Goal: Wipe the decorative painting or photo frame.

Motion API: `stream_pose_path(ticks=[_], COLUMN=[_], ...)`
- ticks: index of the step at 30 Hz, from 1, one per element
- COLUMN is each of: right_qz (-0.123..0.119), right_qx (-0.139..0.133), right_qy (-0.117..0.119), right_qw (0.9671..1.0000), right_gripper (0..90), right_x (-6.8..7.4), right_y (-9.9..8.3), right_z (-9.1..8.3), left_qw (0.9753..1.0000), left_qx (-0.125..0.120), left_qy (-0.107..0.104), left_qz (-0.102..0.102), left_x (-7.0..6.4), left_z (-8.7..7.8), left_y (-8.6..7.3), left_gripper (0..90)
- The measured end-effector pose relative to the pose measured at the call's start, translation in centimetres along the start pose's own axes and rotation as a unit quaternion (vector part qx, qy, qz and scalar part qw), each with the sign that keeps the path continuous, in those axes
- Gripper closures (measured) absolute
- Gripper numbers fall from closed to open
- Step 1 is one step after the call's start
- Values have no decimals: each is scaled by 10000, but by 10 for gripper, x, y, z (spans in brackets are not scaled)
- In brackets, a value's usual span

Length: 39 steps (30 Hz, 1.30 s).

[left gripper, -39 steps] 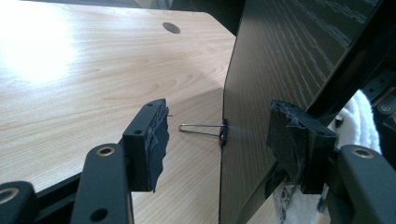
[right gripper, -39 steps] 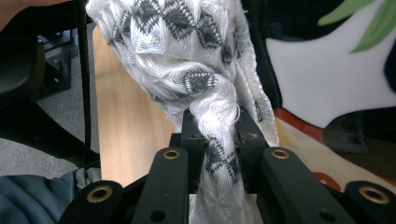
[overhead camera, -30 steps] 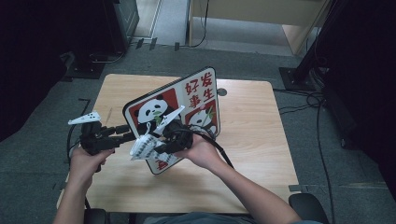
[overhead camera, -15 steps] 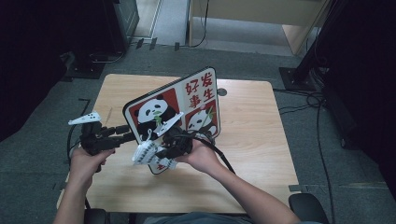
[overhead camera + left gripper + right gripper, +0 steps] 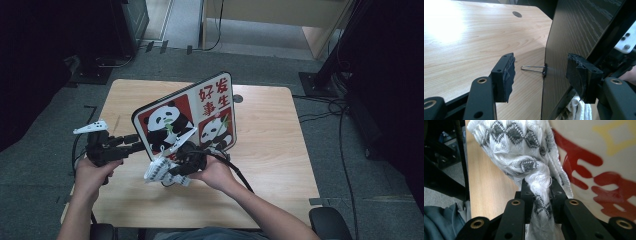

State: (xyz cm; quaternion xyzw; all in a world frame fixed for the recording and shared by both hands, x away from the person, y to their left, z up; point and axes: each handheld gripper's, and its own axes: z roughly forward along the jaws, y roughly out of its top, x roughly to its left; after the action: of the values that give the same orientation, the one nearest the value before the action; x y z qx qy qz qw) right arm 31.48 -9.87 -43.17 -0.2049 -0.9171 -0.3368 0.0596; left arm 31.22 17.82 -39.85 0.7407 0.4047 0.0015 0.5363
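A board (image 5: 185, 120) printed with pandas and red characters stands tilted on the wooden table (image 5: 270, 150). My right gripper (image 5: 176, 167) is shut on a bunched white cloth with a grey pattern (image 5: 159, 172), held at the board's lower front face. In the right gripper view the cloth (image 5: 524, 152) rises from my right gripper (image 5: 540, 192) in front of the printed board (image 5: 604, 152). My left gripper (image 5: 136, 144) is at the board's left edge. Its view shows my left gripper (image 5: 544, 75) open, with the board's dark back (image 5: 574, 30) and edge between the jaws, untouched.
A wire binder-clip handle (image 5: 531, 68) sticks out from the board's edge just above the table (image 5: 474, 37). A round cable hole (image 5: 237, 98) lies at the table's far side. The right gripper's black cable (image 5: 235, 170) trails over the near right of the table.
My right gripper has carried the cloth down the board's face toward the near edge. The left gripper and the board have hardly moved.
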Motion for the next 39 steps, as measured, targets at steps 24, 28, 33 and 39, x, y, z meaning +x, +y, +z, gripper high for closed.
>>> stream_pose_path(ticks=[24, 28, 33, 39], right_qz=[151, 96, 9, -116], right_qx=[383, 381, 358, 256], right_qy=[90, 84, 65, 154], right_qw=[9991, 9992, 9993, 9995], right_gripper=[793, 793, 796, 797], right_x=[-5, -3, 5, 15], right_y=[-30, -29, -24, -12], right_z=[26, 23, 15, 4], left_qw=[10000, 10000, 9998, 9996], left_qx=[43, 81, 127, 119], left_qy=[7, 14, 161, 236], left_qz=[2, 5, -63, -128], left_x=[0, 1, 4, 9], left_z=[-1, -1, -5, -13], left_y=[-1, -1, -1, -1], left_gripper=[386, 373, 368, 360])
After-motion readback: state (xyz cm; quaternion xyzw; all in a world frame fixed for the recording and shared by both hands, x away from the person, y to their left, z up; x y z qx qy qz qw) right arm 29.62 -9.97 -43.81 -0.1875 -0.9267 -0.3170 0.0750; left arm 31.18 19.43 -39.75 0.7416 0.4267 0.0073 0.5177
